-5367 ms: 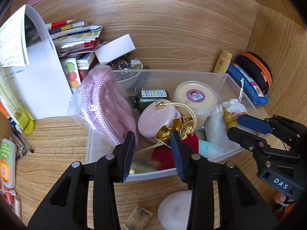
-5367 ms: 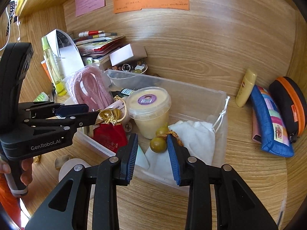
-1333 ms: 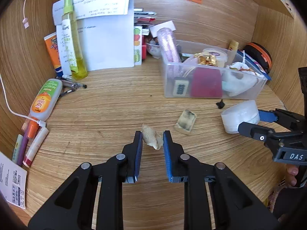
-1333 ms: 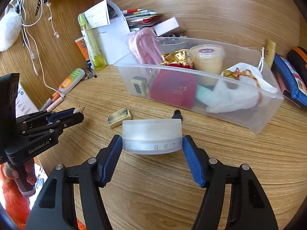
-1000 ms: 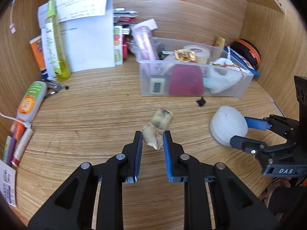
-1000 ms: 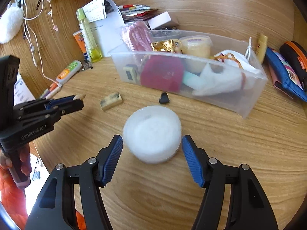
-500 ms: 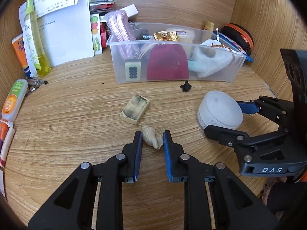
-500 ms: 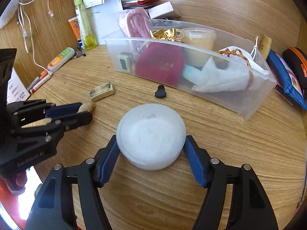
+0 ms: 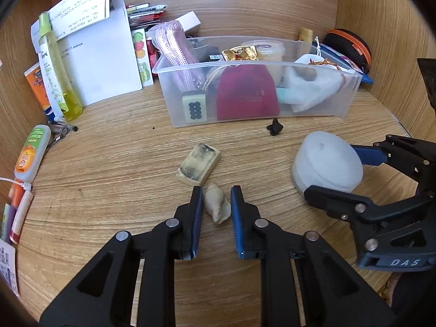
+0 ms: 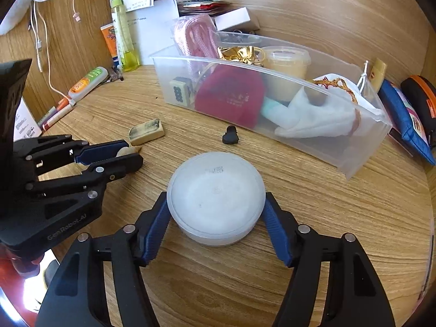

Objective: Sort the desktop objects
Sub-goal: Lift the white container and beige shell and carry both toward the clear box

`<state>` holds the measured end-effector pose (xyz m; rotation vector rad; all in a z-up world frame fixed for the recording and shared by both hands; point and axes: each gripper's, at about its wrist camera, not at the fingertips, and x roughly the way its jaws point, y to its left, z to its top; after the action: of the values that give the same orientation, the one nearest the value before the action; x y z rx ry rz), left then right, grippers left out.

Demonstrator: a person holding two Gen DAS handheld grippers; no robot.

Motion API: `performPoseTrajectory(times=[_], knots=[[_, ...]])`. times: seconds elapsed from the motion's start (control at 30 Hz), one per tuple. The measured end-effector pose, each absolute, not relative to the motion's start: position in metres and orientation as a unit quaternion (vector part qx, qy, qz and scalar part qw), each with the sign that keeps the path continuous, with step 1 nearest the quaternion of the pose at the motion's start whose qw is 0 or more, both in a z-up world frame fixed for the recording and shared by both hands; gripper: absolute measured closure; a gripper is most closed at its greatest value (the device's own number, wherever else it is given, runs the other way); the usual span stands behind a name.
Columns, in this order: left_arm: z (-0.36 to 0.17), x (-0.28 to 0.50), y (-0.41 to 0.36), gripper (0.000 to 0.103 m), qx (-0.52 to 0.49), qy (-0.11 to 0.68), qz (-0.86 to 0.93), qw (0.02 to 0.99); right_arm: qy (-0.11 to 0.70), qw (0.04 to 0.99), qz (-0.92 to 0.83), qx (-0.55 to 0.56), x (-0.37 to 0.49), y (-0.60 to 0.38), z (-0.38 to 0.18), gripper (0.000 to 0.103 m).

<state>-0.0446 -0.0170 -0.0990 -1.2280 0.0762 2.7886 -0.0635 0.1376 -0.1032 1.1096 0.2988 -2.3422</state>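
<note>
Wood-grain tabletop [image 9: 114, 163] in a wooden nook, side walls left and right, notes stuck on the back wall. Left tool [image 9: 216, 201] tilted down toward the near middle of the tabletop, closed on a small beige shell [image 9: 216, 205], pads against both its sides; shell tip looks to touch the wood, can't tell for sure. In the right wrist view the left tool [image 10: 128, 155] comes in from the left edge, shell [image 10: 126, 151] just showing between its fingers; bit of a hand below it at the lower left, mostly hidden.

Right tool [image 10: 215, 209] also angled down, gripping a white round jar [image 10: 215, 196], blue pads pressed on its left and right sides; its jaws have just closed in a little on it. Jar sits low on the tabletop, near the front edge, right of the left tool; in the left wrist view jar [image 9: 327, 163] and right tool [image 9: 338, 171] sit at the right.

Dirty eraser [image 9: 198, 163] just beyond the shell, apart from it. Small black piece [image 9: 274, 128] near the front wall of a clear bin [image 9: 351, 92]. Bin stands toward the back, holding a red pouch [image 9: 246, 95], mahjong tile [image 9: 194, 107], pink cord, white bag, cream tub. Yellow bottle [image 9: 55, 70] and papers at back left; pens and a tube along the left edge.
</note>
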Motion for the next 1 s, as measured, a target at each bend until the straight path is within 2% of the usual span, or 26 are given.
performPoseTrajectory(times=[0.2,1.0], knots=[[-0.092,-0.044,-0.018,0.084,-0.399,0.010,0.915,0.054,0.081,0.281,-0.868,0.402,-0.064,0.145,-0.095,0.040],[-0.030,-0.058,-0.015,0.084,-0.311,-0.021,0.947,0.073,0.073,0.249,-0.909,0.325,-0.083,0.190,-0.032,0.040]])
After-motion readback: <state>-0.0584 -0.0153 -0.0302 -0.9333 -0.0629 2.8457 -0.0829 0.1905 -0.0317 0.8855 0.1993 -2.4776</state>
